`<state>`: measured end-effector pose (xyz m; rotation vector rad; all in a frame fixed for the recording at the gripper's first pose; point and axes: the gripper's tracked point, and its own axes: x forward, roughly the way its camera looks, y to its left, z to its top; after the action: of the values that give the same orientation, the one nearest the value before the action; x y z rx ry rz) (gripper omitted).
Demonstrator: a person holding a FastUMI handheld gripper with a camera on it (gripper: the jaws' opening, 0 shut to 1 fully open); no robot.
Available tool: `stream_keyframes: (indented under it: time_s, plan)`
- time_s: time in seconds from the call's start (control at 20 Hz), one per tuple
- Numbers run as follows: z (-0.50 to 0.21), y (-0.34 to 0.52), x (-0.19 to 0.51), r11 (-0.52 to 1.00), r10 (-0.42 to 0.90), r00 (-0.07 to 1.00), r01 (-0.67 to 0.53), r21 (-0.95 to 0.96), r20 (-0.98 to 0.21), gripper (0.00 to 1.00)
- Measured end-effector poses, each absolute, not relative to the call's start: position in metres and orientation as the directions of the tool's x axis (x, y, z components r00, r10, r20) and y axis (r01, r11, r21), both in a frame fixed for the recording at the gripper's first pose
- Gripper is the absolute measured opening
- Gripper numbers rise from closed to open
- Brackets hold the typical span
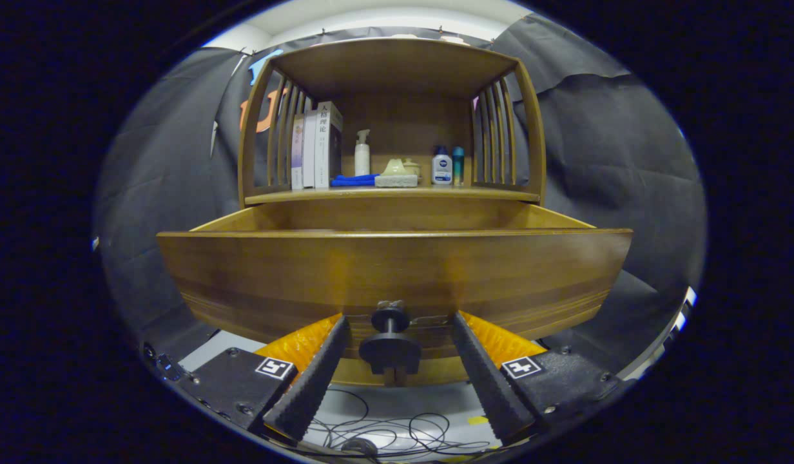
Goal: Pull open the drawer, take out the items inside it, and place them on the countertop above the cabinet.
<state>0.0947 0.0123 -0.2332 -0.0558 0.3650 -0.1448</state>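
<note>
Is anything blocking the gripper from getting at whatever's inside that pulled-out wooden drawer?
Yes. The tall wooden drawer front stands between the open gripper and the drawer's inside, hiding its contents. The dark round knob sits between the fingers, untouched. The gripper would likely have to rise over the front's top edge.

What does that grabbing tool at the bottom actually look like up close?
The gripper has two long, wedge-shaped fingers with ribbed, toothed inner faces, spread apart either side of the drawer knob. Each finger sits on a dark, screwed-down block bearing a small square black-and-white marker. Orange ridged parts lie behind the fingers.
</note>
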Motion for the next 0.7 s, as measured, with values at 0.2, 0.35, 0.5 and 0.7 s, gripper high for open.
stream_keyframes:
  time_s: [0.2,0.35,0.5,0.7]
  plan:
    - [-0.237,0.016,0.097,0.988,-0.154,0.924,0.133,-0.084,-0.351,1.0]
    - [-0.237,0.013,0.102,0.989,-0.144,0.923,0.124,-0.077,-0.356,1.0]
    - [-0.235,0.01,0.111,0.991,-0.134,0.92,0.115,-0.073,-0.367,1.0]
    - [-0.234,0.007,0.13,0.991,-0.128,0.915,0.108,-0.073,-0.383,1.0]
